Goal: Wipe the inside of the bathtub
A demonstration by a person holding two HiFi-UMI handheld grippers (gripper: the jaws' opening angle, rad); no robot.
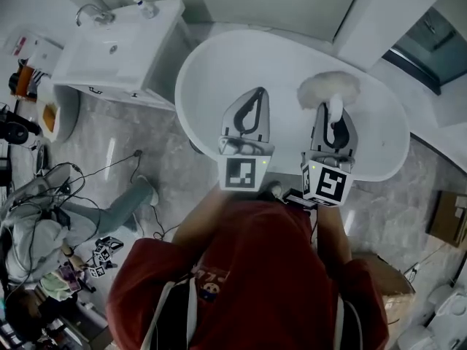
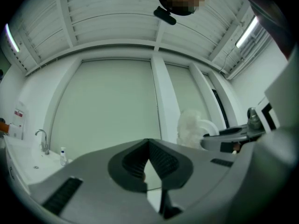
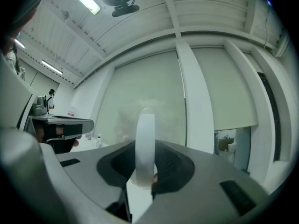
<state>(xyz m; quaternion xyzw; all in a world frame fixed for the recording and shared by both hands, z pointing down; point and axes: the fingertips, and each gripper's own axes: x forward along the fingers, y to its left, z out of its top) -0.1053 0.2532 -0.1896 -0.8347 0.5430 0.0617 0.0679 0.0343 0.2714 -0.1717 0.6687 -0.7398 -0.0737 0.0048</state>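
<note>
**Duster held above the tub, no contact with the wall yet**

The white oval bathtub [image 1: 241, 64] fills the middle of the head view, with a washbasin cabinet [image 1: 120, 53] just beside its left end. Both claws hang over the near half of the tub, side by side and pointing away from the person.

The right claw [image 1: 333, 115] is clenched on the flat white handle [image 3: 145, 143] of a fluffy duster [image 1: 328, 90]. The fluffy head sticks out just past the claw tips, toward the far rim. The left claw [image 1: 255, 97] is closed with nothing in it, its ribbed pads meeting at the tip in the left gripper view.

Neither gripper view shows any tub surface — only wall panels and ceiling — so the duster is probably held level and clear of the enamel.

To wipe well, I would tip the right claw downward until the head presses lightly on the inner wall. Then I would sweep along the curve in overlapping passes, keeping the handle squarely in the claw so it does not twist.
</note>
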